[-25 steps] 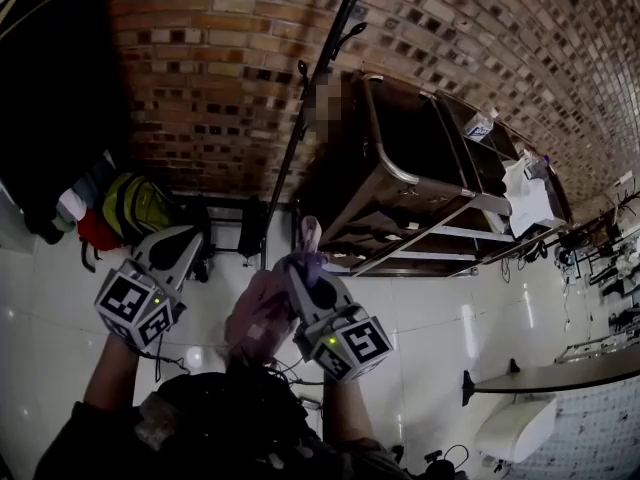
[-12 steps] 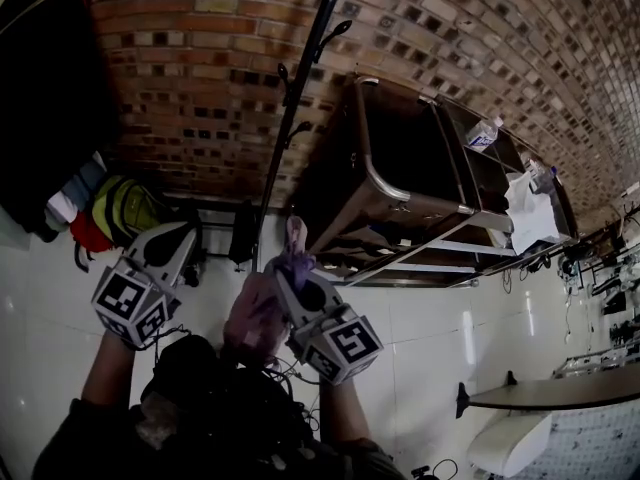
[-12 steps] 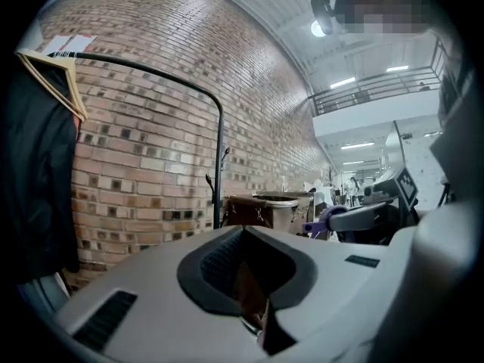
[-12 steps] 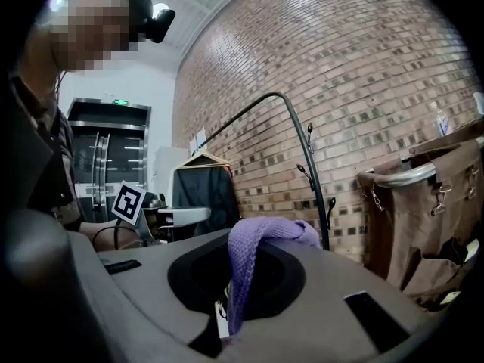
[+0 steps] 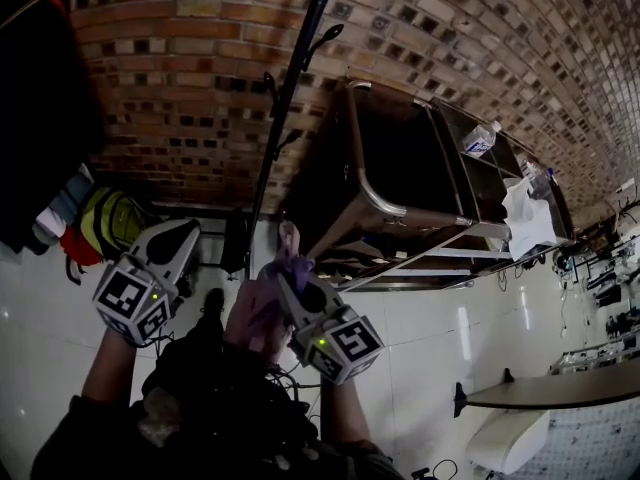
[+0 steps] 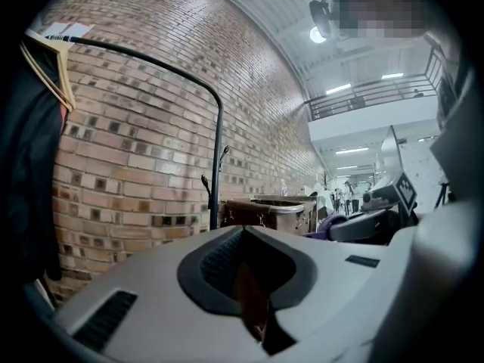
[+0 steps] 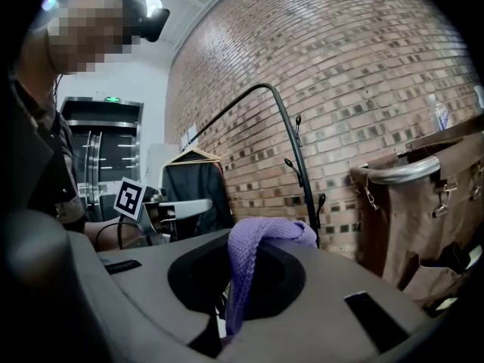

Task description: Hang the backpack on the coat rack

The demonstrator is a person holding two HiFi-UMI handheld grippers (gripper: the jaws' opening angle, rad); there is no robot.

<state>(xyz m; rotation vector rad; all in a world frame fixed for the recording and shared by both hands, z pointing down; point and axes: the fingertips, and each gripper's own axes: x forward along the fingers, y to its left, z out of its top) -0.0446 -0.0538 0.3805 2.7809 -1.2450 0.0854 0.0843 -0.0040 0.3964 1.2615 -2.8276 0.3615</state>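
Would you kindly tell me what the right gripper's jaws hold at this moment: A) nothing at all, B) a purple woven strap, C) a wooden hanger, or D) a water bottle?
B: in the right gripper view, the right gripper has its jaws closed on a purple woven strap, which loops out over their tips.

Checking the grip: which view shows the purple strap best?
Right gripper view: purple strap close up, pinched in the right claw. Head view shows only its tip; left gripper view, a distant purple sliver.
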